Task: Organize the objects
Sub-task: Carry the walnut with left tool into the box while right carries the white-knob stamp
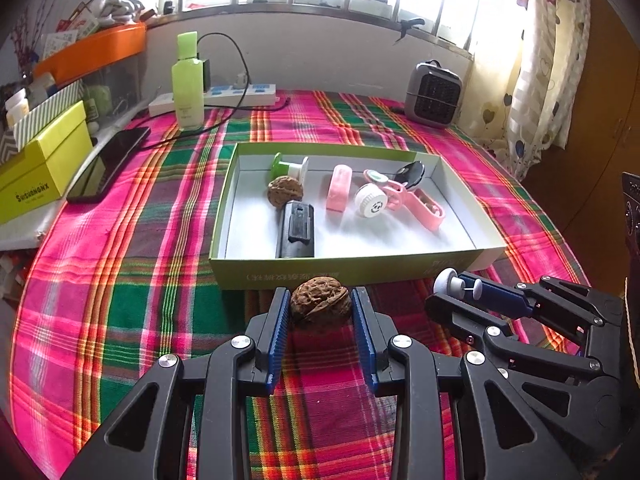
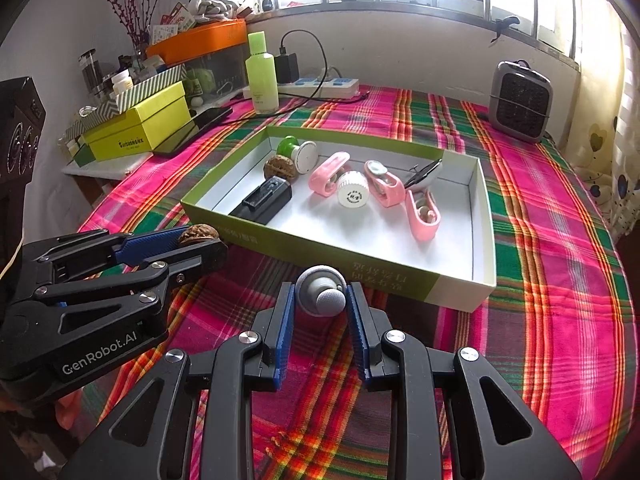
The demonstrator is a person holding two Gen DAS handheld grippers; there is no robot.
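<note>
Left gripper (image 1: 321, 306) jaws clench a walnut (image 1: 320, 300); right gripper (image 2: 320, 300) jaws grasp a grey knob (image 2: 322, 296), tray (image 2: 456, 284) at twelve o'clock.

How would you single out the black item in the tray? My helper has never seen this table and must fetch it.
Find the shallow green-rimmed tray on the plaid cloth. At its left end, a black rectangular block lies lengthwise, just in front of a walnut. It is the only dark boxy thing there; the neighbours are pink, white or green.
</note>
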